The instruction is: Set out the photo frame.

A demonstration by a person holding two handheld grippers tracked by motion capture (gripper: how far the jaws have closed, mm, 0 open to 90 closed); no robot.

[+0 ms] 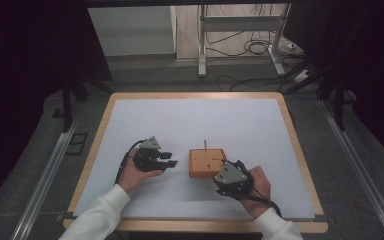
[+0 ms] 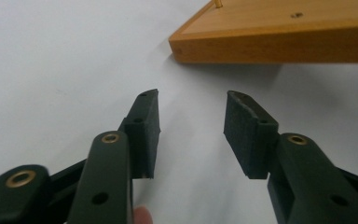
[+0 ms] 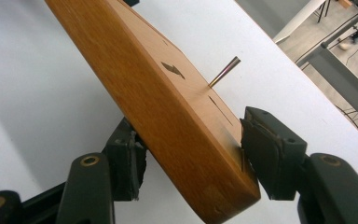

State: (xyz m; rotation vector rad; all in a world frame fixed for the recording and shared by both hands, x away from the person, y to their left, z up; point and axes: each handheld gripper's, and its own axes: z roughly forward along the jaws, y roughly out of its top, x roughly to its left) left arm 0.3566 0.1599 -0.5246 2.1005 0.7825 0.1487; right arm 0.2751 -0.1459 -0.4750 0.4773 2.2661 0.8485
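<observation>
A flat square wooden block [image 1: 207, 162] lies on the white table top, with a thin peg [image 1: 205, 144] standing up at its far edge. My right gripper [image 1: 223, 172] is at the block's near right corner. In the right gripper view its jaws [image 3: 191, 158] press on both sides of the block's [image 3: 168, 107] corner, and the peg [image 3: 224, 71] rises beyond. My left gripper [image 1: 170, 159] is left of the block, a short gap away, pointing toward it. Its jaws [image 2: 191, 135] stand open with only bare table between them, and the block's edge [image 2: 279, 32] lies ahead.
A white sheet [image 1: 195, 120] covers the table inside a light wooden rim [image 1: 300, 150]. Beyond the far edge are a metal frame's legs [image 1: 202, 45] and cables on the floor. Dark curtains hang on both sides.
</observation>
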